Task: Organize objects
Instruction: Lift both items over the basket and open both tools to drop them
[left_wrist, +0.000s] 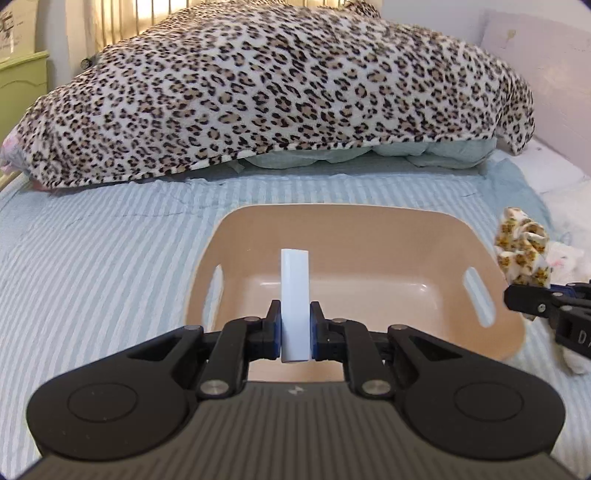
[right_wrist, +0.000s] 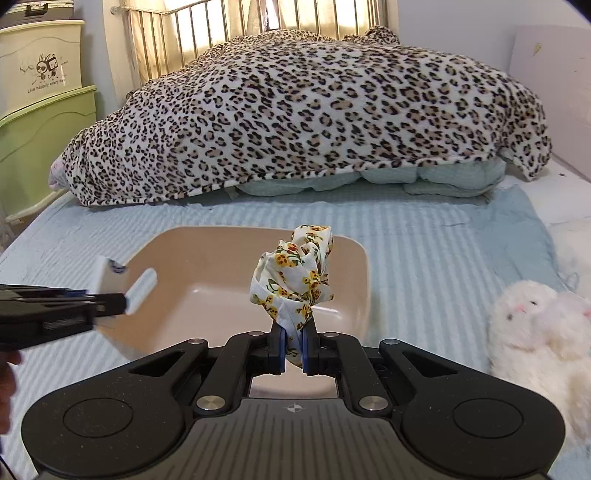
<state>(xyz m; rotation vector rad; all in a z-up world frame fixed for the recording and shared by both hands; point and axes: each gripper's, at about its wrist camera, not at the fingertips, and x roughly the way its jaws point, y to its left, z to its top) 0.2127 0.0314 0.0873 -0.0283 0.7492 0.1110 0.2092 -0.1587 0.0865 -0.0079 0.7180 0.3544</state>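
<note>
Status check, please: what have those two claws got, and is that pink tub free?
Left gripper shut on white block. Right gripper shut on floral scrunchie. Pink basin empty, nothing blocking.

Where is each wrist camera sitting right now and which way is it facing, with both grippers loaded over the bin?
Left wrist: rides on the left gripper, looking forward and down along its fingers at the white block it clamps above the beige bin; the right gripper's tip shows at the right edge.
Right wrist: rides on the right gripper, facing likewise, shut on the floral scrunchie; the left gripper enters from the left.
Shared: the bin, striped bedspread, leopard blanket.
</note>
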